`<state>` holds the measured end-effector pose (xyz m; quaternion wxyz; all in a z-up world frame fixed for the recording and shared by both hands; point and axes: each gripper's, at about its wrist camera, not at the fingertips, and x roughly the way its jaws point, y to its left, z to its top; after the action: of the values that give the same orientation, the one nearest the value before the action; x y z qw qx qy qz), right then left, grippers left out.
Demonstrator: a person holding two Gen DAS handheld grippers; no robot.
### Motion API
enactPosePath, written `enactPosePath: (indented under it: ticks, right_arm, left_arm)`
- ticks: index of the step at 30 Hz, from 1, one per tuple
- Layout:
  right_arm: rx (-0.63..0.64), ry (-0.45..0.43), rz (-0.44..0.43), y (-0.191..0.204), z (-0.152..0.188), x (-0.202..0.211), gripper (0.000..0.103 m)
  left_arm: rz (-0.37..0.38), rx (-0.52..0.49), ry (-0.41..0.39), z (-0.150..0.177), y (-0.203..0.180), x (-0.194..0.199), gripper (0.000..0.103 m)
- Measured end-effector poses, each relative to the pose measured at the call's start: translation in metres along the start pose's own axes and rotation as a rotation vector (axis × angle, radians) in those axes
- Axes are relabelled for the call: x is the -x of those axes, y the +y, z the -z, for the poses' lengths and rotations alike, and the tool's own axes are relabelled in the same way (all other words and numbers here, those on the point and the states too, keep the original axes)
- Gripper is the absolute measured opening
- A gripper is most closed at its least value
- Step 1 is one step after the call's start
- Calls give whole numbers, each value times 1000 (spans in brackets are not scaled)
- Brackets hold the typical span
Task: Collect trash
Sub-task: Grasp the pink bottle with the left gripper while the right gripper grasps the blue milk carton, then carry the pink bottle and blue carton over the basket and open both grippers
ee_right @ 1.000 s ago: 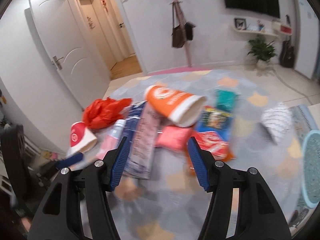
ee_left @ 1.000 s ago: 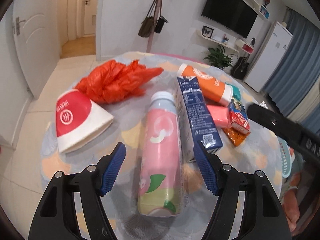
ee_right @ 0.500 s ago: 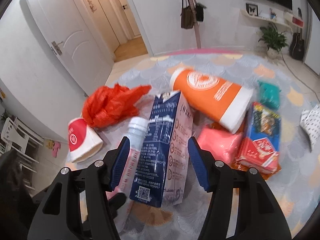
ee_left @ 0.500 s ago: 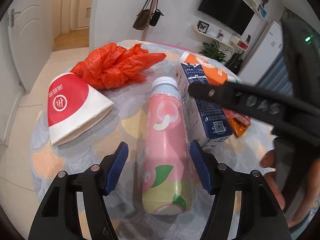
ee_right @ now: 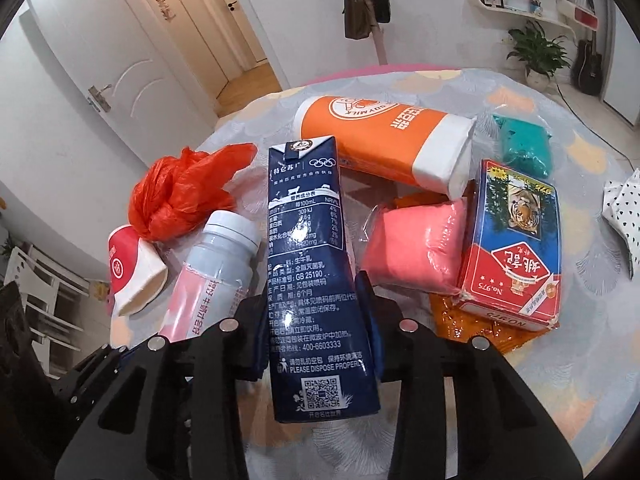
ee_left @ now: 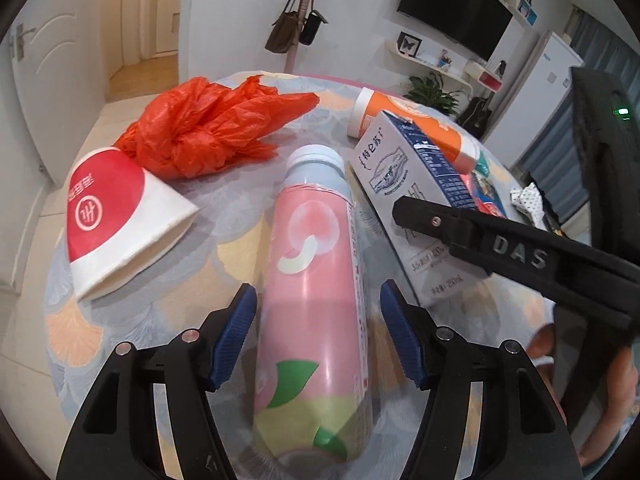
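Trash litters the round table [ee_right: 520,92]. Lying flat among it, the navy milk carton [ee_right: 310,280] sits between the closing jaws of the right gripper [ee_right: 316,320], blue pads against both its sides. Beside it the pink bottle [ee_left: 316,280] lies between the closing jaws of the left gripper [ee_left: 318,332], pads still clear of it. Only the right view shows the card box [ee_right: 516,248], pink packet [ee_right: 416,248] and teal packet [ee_right: 524,144]; the left view shows the carton's white face.

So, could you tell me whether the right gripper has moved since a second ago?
Yes. The right gripper has come in toward the table, from short of the pile to astride the blue milk carton, jaws closing on it.
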<state>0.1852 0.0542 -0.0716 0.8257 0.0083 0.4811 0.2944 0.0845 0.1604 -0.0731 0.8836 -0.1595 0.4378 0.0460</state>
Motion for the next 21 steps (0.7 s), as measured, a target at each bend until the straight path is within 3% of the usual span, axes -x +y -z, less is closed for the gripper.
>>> enactPosePath:
  ticks: [3,10,15,21]
  right_arm:
    - [14,-17,-11,0,3,8,33]
    - [34,-102,-45,-1,4,48,32]
    - [-6,-170,-64,-18,6,82,32]
    - [-62,-266,4,-53,19,124,32]
  left_arm:
    - [-13,-7,7,0,-2,-5,47]
    - [26,24,-66,2,2,13,47]
    - [51,-12,-145,-1,-15,39,47]
    - [114,-71,-206,-2,-51,59,47]
